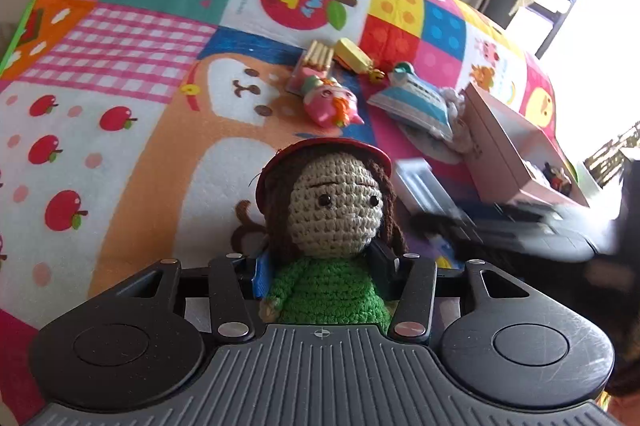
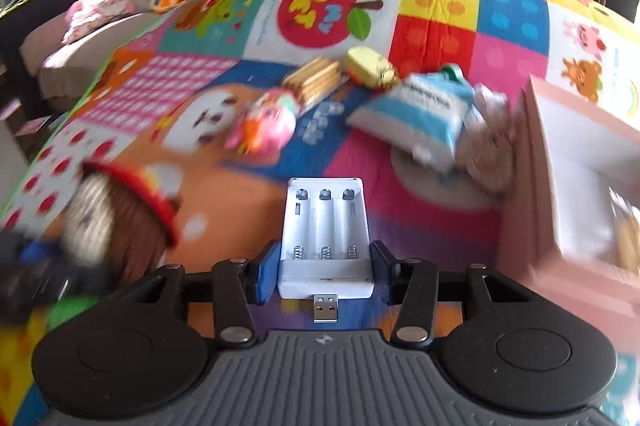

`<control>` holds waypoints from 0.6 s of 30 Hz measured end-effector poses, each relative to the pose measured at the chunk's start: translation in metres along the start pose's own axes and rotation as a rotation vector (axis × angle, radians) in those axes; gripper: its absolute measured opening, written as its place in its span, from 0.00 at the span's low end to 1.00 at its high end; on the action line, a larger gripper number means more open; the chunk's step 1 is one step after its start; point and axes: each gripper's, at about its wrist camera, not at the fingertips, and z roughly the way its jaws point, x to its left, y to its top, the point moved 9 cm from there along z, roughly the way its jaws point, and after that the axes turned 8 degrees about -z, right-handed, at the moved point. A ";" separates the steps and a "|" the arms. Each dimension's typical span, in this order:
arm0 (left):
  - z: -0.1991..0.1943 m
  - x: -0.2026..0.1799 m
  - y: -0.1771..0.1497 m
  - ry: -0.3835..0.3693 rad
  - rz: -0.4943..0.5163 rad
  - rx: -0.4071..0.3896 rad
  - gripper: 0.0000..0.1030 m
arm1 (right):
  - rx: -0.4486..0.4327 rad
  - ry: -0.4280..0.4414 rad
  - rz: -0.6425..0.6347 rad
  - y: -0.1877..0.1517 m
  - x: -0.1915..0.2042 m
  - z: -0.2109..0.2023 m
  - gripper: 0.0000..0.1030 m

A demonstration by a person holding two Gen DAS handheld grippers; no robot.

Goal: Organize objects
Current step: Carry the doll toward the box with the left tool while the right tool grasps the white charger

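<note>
- Pink box [image 2: 580, 162]: right of the right gripper [image 2: 326, 268]; contents blurred.
- Battery charger [image 2: 325, 226]: clamped by the right gripper.
- Crochet doll [image 1: 332, 226]: clamped by the left gripper [image 1: 326, 276].
- Small toys [image 1: 332, 98]: scattered ahead on the mat [image 1: 120, 66].

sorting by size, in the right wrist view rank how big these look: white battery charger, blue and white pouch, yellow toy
1. white battery charger, though nearest the camera
2. blue and white pouch, close behind, so unsure
3. yellow toy, clearly smallest

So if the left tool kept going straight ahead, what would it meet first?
Probably the pink toy on the blanket, directly beyond the doll that the left tool grips; depth is unclear.
</note>
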 end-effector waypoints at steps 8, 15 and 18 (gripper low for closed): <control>0.002 -0.050 -0.035 -0.082 0.132 0.097 0.51 | 0.073 -0.038 0.074 -0.091 -0.043 -0.086 0.46; 0.008 -0.101 -0.062 -0.131 0.240 0.173 0.51 | 0.053 -0.063 -0.026 -0.138 -0.047 -0.129 0.62; 0.010 -0.112 -0.067 -0.111 0.260 0.180 0.51 | 0.008 -0.063 -0.007 -0.133 -0.048 -0.124 0.62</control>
